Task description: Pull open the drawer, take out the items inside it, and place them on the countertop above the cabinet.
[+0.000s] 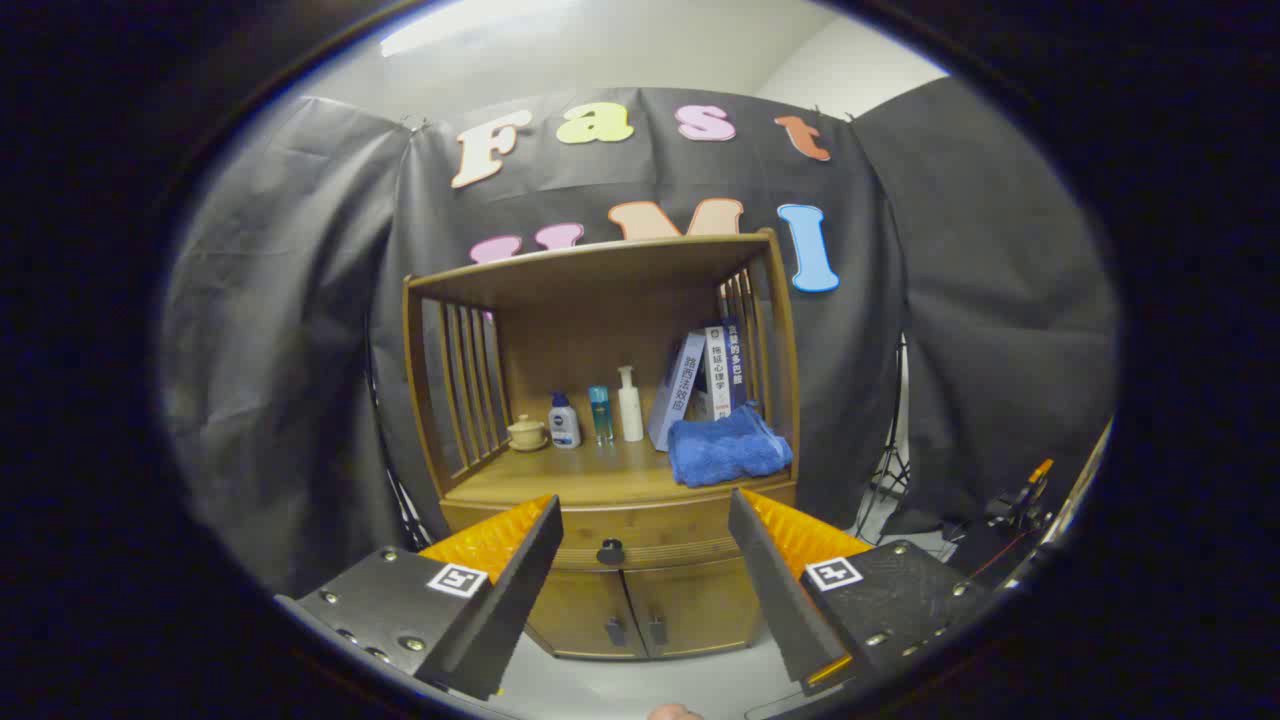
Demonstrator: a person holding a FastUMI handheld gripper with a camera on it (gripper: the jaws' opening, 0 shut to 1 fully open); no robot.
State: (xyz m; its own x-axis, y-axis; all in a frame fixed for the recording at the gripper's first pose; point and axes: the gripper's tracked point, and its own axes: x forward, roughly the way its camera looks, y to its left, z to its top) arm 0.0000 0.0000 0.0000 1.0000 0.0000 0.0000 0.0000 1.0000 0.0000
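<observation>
The gripper fingers stand spread apart, holding nothing. Beyond them at 12 o'clock the drawer sits closed in the wooden cabinet, its dark knob seen between the fingertips. Below it are two cabinet doors. On the countertop above: a folded blue towel at 1 o'clock, leaning books behind it, three bottles at 12 o'clock and a small lidded cup at 11 o'clock.
</observation>
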